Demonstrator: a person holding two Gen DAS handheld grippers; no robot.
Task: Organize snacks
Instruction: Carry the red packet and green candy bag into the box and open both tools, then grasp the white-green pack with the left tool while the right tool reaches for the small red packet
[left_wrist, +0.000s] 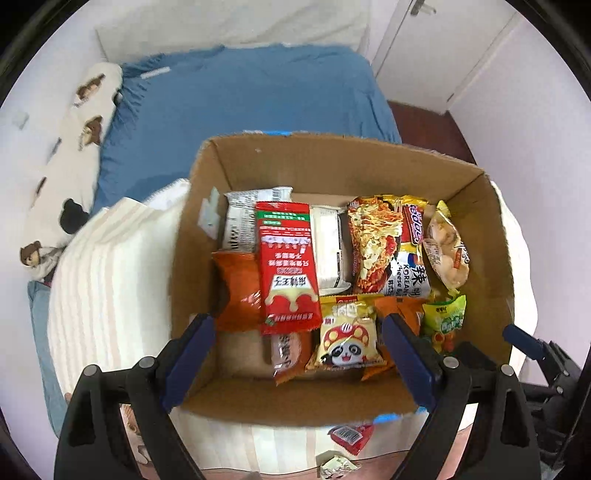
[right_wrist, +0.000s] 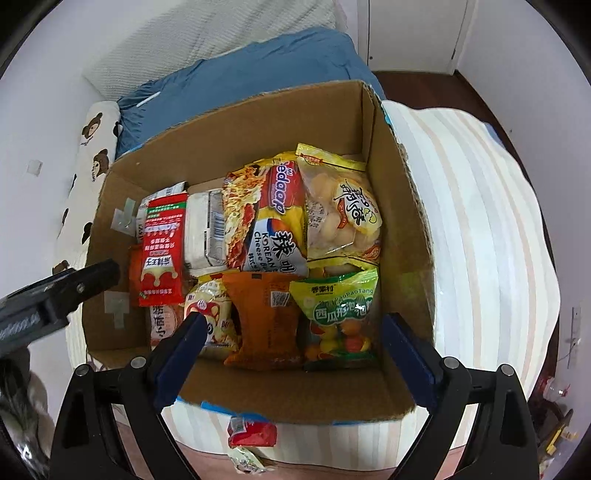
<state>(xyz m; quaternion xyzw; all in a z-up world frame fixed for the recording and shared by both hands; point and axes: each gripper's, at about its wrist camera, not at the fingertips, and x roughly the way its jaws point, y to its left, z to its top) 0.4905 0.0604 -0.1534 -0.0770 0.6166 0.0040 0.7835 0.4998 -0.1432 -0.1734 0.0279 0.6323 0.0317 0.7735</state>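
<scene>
Cardboard box (left_wrist: 495, 236) on striped bedding, packed with snacks | both grippers, left (left_wrist: 297, 350) and right (right_wrist: 291, 347), spread wide above it, grasping nothing | risk: small red packet (right_wrist: 251, 434) outside the near wall likely overlooked; loose top packets may slide | legible: noodle pack (right_wrist: 264, 218) "KOREAN Cheese", green candy bag (right_wrist: 338, 306) "PaoPaoTang"
</scene>
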